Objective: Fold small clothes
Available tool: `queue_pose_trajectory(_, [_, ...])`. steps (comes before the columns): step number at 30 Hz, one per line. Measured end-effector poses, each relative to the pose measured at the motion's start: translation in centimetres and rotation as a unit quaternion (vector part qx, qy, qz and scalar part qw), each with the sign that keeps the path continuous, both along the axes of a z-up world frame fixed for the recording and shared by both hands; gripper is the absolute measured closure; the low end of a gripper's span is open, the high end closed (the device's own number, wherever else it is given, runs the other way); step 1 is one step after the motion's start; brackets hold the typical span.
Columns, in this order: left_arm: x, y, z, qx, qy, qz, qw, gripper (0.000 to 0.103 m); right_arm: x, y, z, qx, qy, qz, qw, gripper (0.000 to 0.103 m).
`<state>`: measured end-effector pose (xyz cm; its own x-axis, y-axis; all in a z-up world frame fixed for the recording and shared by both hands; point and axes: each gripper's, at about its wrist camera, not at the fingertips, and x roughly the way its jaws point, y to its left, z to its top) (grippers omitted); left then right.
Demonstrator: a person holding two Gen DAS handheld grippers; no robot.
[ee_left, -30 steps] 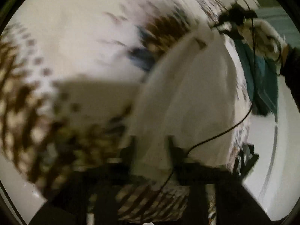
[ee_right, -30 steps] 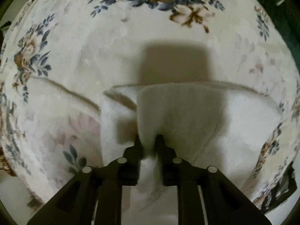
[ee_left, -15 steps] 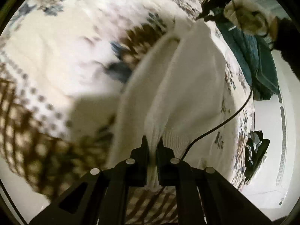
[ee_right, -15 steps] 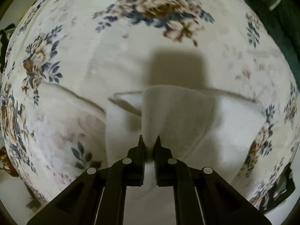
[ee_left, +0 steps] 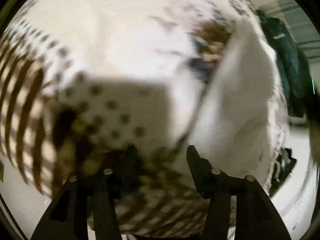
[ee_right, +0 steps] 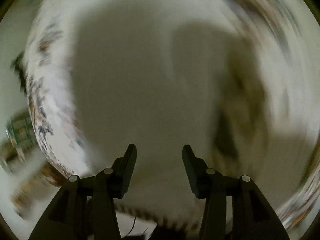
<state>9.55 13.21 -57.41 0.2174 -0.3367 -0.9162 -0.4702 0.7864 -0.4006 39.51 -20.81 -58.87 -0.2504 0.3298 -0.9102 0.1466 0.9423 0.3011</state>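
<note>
Left wrist view. Left tool (ee_left: pixel 161 150): jaws apart, having just opened, nothing between them; beneath them only the floral cloth (ee_left: pixel 124 46) that covers the surface. White garment (ee_left: pixel 238 104): lies released on that cloth from about 1 to 4 o'clock, its near edge just beside the right-hand finger. Dark green fabric (ee_left: pixel 288 60): heaped at 2 o'clock, beyond the garment. Picture blurred.

Right wrist view. Right tool (ee_right: pixel 159 150): jaws likewise apart and just opened, gripping nothing. White garment (ee_right: pixel 140 100): fills the centre in shadow, spreading from the fingers toward 12 o'clock. Floral cloth (ee_right: pixel 44 92): shows along the rim from 8 to 10 o'clock. Heavy blur; folds and edges cannot be made out.

Risks, as a judgement. The soft knit, let go at both ends, may spring open or slide, spoiling the fold; a finger drawn away close by could snag an edge.

Writing. No brand, label or lettering can be read in either view.
</note>
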Motion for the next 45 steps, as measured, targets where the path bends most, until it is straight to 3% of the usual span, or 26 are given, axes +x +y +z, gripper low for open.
queue_pose_trajectory(2, [-0.6,0.6,-0.6,-0.004,-0.004,0.013,0.9999,0.054,-5.7,-4.4,-3.3,0.034,0.048,-0.091,0.994,0.053])
queue_pose_trajectory(3, [-0.7,0.8,-0.9,-0.007,-0.005,0.013,0.9999,0.054,-8.5,-6.1,-5.4,0.057,0.076,-0.141,0.986,0.053])
queue_pose_trajectory(4, [-0.6,0.7,-1.2,-0.01,-0.005,0.01,0.9999,0.049,-10.9,-7.2,-7.2,0.092,0.091,-0.19,0.973,0.054])
queue_pose_trajectory(5, [-0.5,0.5,-1.5,-0.018,-0.009,0.005,0.9998,0.038,-12.5,-7.6,-8.3,0.114,0.098,-0.214,0.965,0.058])
queue_pose_trajectory(6, [-0.4,0.3,-1.6,-0.024,-0.014,0.0,0.9996,0.032,-14.3,-8.0,-9.5,0.15,0.101,-0.243,0.953,0.084])
queue_pose_trajectory(7, [-0.1,-0.2,-1.7,-0.029,-0.018,-0.005,0.9994,0.019,-15.7,-8.2,-9.9,0.166,0.094,-0.256,0.948,0.097])
queue_pose_trajectory(8, [0.2,-0.6,-1.8,-0.034,-0.024,-0.014,0.9991,0.008,-17.0,-8.6,-9.7,0.164,0.072,-0.267,0.947,0.097])
queue_pose_trajectory(10, [0.7,-1.2,-1.8,-0.035,-0.024,-0.027,0.9987,0.0,-19.1,-8.8,-9.3,0.159,0.055,-0.27,0.948,0.098])
queue_pose_trajectory(12, [1.4,-1.9,-2.0,-0.015,-0.01,-0.042,0.999,0.0,-21.9,-9.5,-8.8,0.159,0.054,-0.289,0.942,0.099])
queue_pose_trajectory(15, [1.9,-2.7,-2.0,0.001,-0.001,-0.056,0.9984,0.0,-25.4,-10.0,-8.2,0.148,0.052,-0.284,0.946,0.1])
queue_pose_trajectory(16, [1.9,-2.8,-1.9,0.003,0.0,-0.058,0.9983,0.0,-26.7,-9.6,-8.3,0.132,0.059,-0.27,0.952,0.103])
queue_pose_trajectory(20, [2.5,-3.1,-1.0,-0.006,0.008,-0.062,0.998,0.0,-30.6,-8.3,-9.1,0.118,0.069,-0.253,0.958,0.103])
queue_pose_trajectory(22, [2.3,-2.1,-0.2,-0.014,0.006,-0.047,0.9988,0.0,-32.3,-7.7,-9.8,0.114,0.096,-0.248,0.957,0.103])
queue_pose_trajectory(26, [2.5,-1.6,2.9,-0.032,-0.038,-0.024,0.9985,0.0,-35.0,-7.8,-10.6,0.142,0.132,-0.245,0.95,0.103])
queue_pose_trajectory(29, [3.9,-3.3,4.5,-0.045,-0.066,-0.044,0.9958,0.0,-35.4,-9.6,-9.5,0.148,0.103,-0.235,0.955,0.101])
queue_pose_trajectory(30, [4.4,-3.7,4.6,-0.049,-0.07,-0.054,0.9949,0.0,-34.9,-10.5,-8.6,0.144,0.078,-0.232,0.959,0.093])
queue_pose_trajectory(31, [5.0,-4.2,4.4,-0.044,-0.07,-0.067,0.9943,0.0,-33.9,-11.8,-7.7,0.139,0.056,-0.229,0.962,0.069])
queue_pose_trajectory(33, [5.7,-5.8,3.2,-0.018,-0.06,-0.098,0.9932,0.005,-31.5,-13.1,-6.3,0.137,0.009,-0.227,0.964,0.038])
queue_pose_trajectory(34, [6.0,-6.4,2.7,-0.008,-0.057,-0.108,0.9925,0.031,-30.5,-13.6,-5.6,0.139,-0.008,-0.231,0.963,0.037])
queue_pose_trajectory(35, [6.4,-7.1,1.9,0.006,-0.044,-0.123,0.9914,0.075,-29.6,-13.8,-5.2,0.144,-0.024,-0.233,0.962,0.037])
queue_pose_trajectory(36, [6.5,-7.3,1.3,0.015,-0.033,-0.135,0.9901,0.091,-28.3,-13.9,-4.9,0.148,-0.036,-0.23,0.961,0.037])
queue_pose_trajectory(39, [6.0,-7.7,1.9,0.038,-0.05,-0.155,0.9859,0.093,-25.6,-13.3,-6.2,0.146,-0.036,-0.214,0.965,0.038])
queue_pose_trajectory(40, [5.7,-7.5,2.2,0.037,-0.054,-0.157,0.9855,0.094,-25.3,-12.9,-6.8,0.142,-0.03,-0.21,0.967,0.063])
queue_pose_trajectory(41, [5.5,-7.2,3.0,0.033,-0.062,-0.155,0.9853,0.094,-25.3,-12.6,-6.8,0.143,-0.032,-0.21,0.967,0.096])
queue_pose_trajectory(45, [4.6,-6.0,5.6,0.018,-0.081,-0.144,0.9861,0.097,-28.1,-11.1,-4.6,0.094,-0.04,-0.164,0.981,0.1])
